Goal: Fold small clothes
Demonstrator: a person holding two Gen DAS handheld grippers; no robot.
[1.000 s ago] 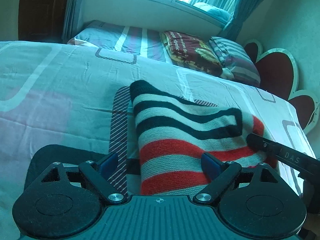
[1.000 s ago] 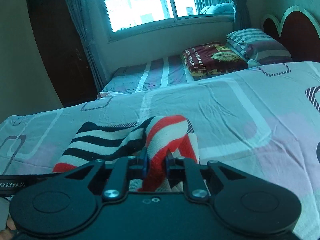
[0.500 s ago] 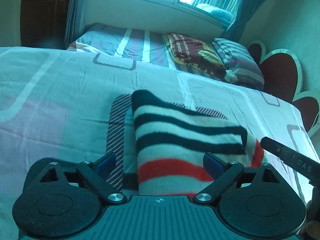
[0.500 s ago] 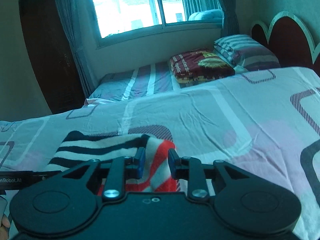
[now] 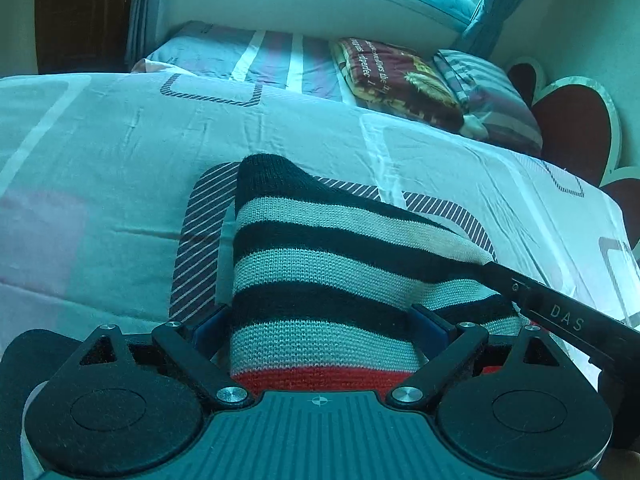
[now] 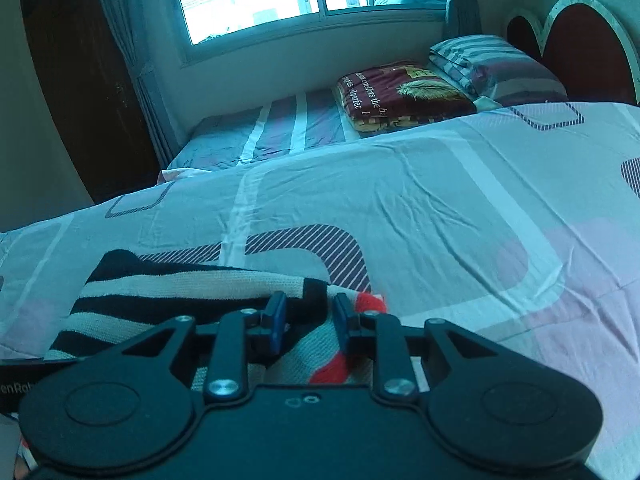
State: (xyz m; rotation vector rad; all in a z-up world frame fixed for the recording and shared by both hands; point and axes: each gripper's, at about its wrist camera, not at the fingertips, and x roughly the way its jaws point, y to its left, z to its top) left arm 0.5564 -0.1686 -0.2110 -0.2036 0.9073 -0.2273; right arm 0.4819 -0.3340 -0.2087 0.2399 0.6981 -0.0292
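A small knitted garment (image 5: pixel 320 272) with black, cream and red stripes lies folded on the bed sheet (image 5: pixel 100 168). My left gripper (image 5: pixel 320 326) is open wide, its blue pads on either side of the garment's near end. In the right wrist view the garment (image 6: pixel 168 296) lies at lower left. My right gripper (image 6: pixel 306 322) is open, its jaws parted over the garment's red-striped right edge, not pinching it. The right gripper's finger (image 5: pixel 560 316) shows at the right in the left wrist view.
The patterned sheet (image 6: pixel 440 208) stretches wide to the right and far side. A second bed with a maroon folded blanket (image 6: pixel 400 92) and striped pillows (image 6: pixel 488 68) stands behind. A scalloped headboard (image 6: pixel 580 36) is at the right, a window at the back.
My right gripper has opened and let go of the red-striped edge, which now lies flat. The folded-over part has dropped onto the garment. Both grippers have moved in lower and closer.
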